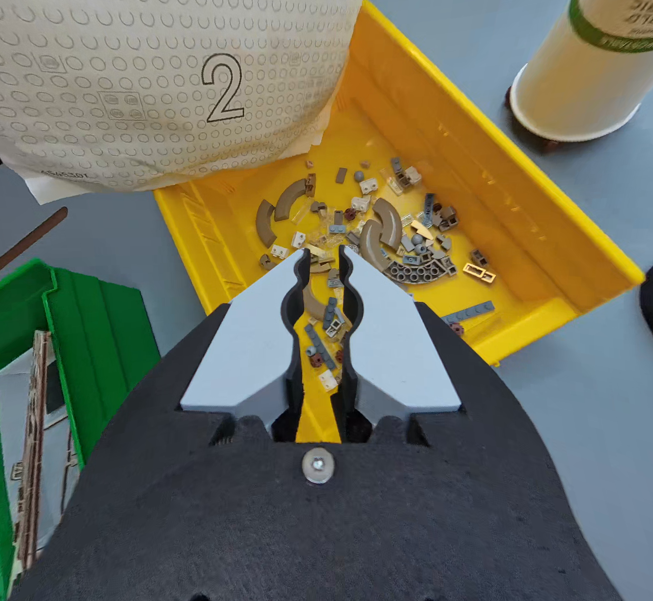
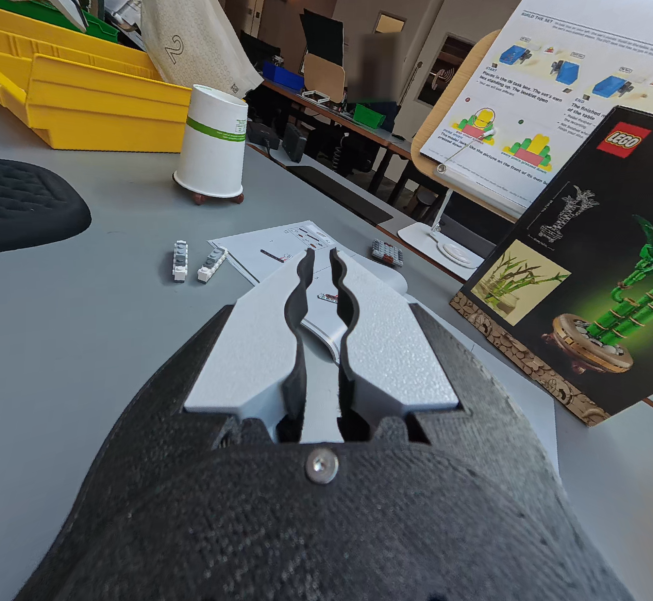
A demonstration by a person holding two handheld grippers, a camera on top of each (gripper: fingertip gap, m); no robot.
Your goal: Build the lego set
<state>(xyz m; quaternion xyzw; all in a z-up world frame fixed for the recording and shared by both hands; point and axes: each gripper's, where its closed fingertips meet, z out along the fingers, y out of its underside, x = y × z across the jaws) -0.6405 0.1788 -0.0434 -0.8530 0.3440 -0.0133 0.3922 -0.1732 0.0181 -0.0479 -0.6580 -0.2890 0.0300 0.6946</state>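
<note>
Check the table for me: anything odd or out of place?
The white paper cup stands upside down on small brown pieces, so it tilts. The paper bag leans over the yellow bin.

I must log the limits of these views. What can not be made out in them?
- Left wrist view: the left gripper covers some bricks in the yellow bin; the paper bag hides the bin's far corner.
- Both views: the upturned paper cup conceals whatever it covers.
- Right wrist view: the right gripper covers part of the open booklet.
</note>
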